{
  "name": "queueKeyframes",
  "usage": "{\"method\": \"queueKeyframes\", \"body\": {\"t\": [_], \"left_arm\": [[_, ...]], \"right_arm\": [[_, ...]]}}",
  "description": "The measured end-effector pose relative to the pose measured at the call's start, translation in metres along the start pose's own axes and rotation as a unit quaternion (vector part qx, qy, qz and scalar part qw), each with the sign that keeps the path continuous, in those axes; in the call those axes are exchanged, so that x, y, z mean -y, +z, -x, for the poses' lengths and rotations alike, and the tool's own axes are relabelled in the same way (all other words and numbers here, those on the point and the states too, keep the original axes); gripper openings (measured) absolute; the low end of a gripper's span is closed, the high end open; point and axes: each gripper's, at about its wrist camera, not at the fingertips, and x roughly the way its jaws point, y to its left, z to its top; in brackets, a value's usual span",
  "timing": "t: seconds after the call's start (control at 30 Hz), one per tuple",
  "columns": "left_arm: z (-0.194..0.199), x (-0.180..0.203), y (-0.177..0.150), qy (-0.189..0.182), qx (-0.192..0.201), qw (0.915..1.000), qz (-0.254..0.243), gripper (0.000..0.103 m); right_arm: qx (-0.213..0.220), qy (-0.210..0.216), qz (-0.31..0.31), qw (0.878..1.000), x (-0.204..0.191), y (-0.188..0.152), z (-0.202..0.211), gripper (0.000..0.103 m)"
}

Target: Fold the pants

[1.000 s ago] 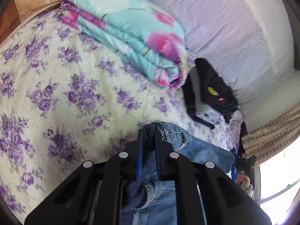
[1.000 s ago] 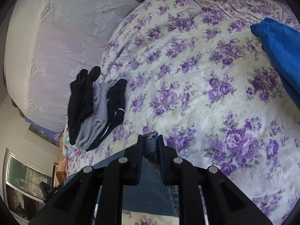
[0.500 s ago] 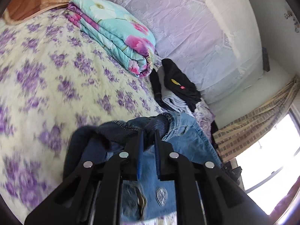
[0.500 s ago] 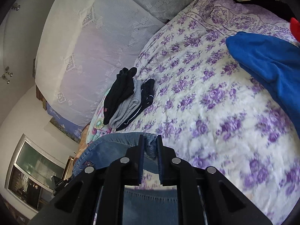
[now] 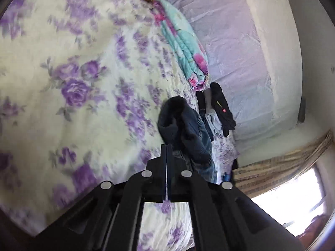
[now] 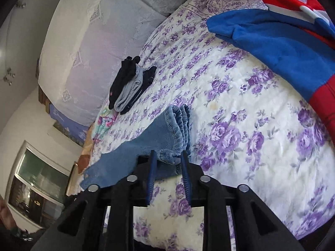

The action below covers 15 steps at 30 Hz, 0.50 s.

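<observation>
- Left wrist view: the left gripper (image 5: 166, 149) had its fingers pressed together with only a sliver between them, nothing visibly pinched. The jeans (image 5: 184, 131) lay bunched just ahead on the floral bedspread (image 5: 79, 87), beside a folded dark pile (image 5: 219, 108).
- Right wrist view: the right gripper (image 6: 168, 159) stood spread, a denim hem lying loose between its fingers. Unheld, the stacked fold could probably slump or spring open.
</observation>
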Motion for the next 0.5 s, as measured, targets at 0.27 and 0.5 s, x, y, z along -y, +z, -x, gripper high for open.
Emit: {"method": "queueKeyframes", "body": {"t": [0.27,0.5], "left_arm": [[-0.038,0.106,-0.036,0.019,-0.052,0.9876,-0.147,0.027],[-0.132,0.148,-0.052,0.049,-0.108,0.9726,-0.2,0.042]], "right_arm": [[-0.026,0.118,-0.166,0.979,0.0,-0.03,-0.02,0.043],[-0.028,0.075,-0.266,0.961,-0.006,-0.04,-0.064,0.063]]}}
